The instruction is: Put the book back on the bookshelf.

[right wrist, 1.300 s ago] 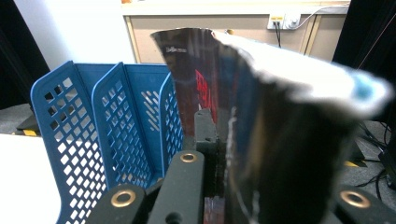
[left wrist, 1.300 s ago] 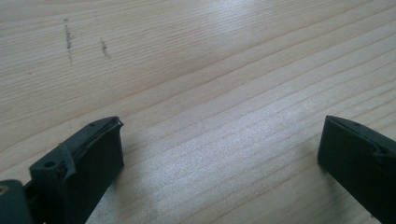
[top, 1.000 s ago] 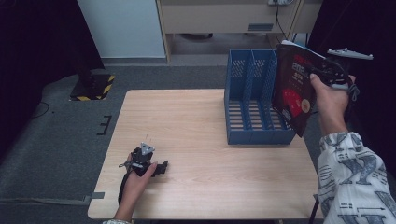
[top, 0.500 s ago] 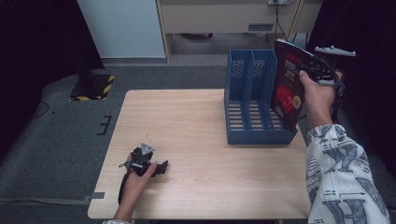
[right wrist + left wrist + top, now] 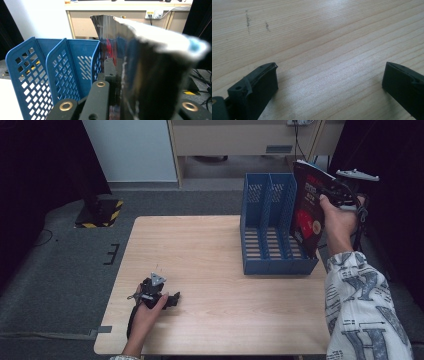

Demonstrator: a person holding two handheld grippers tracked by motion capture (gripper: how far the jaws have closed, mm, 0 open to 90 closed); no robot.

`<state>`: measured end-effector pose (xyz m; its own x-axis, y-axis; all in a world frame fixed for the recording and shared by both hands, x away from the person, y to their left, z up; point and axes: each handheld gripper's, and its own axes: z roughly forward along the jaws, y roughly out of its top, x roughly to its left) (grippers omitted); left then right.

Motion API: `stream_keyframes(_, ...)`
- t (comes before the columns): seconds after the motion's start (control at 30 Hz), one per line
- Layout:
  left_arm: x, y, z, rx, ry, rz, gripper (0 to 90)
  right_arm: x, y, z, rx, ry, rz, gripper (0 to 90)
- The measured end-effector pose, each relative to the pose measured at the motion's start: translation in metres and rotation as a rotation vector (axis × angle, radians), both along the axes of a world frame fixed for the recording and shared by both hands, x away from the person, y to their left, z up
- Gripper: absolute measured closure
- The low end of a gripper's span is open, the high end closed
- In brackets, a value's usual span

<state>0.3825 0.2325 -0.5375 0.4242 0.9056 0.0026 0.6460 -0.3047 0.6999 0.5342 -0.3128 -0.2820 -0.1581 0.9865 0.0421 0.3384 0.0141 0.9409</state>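
Note:
A glossy black and red magazine (image 5: 307, 207) stands upright over the right side of the blue file rack (image 5: 267, 227), its lower edge at the rightmost slot. My right gripper (image 5: 334, 195) is shut on its upper right edge. In the right gripper view the shiny cover (image 5: 140, 70) curves up between the jaws, with the blue file rack (image 5: 50, 75) to its left. My left gripper (image 5: 172, 299) rests on the wooden table (image 5: 210, 250) near the front left. Its jaws stand open and wide apart over bare wood, with nothing between the fingertips (image 5: 264, 80).
The rack has three slots and sits at the table's right side. Behind the table are a white panel (image 5: 130, 150) and a wooden counter (image 5: 240, 137). A yellow and black striped base (image 5: 100, 212) stands on the grey floor at the left.
My right gripper has carried the magazine left and turned it upright, bringing it over the rack's right slot. The left gripper has not moved.

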Motion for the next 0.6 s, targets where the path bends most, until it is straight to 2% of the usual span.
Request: stream_keyframes(0.6, 0.000, -0.001, 0.000, -0.003, 0.000, 0.002, 0.0, 0.007, 0.004, -0.014, 0.001, -0.035, 0.013, 87.0)
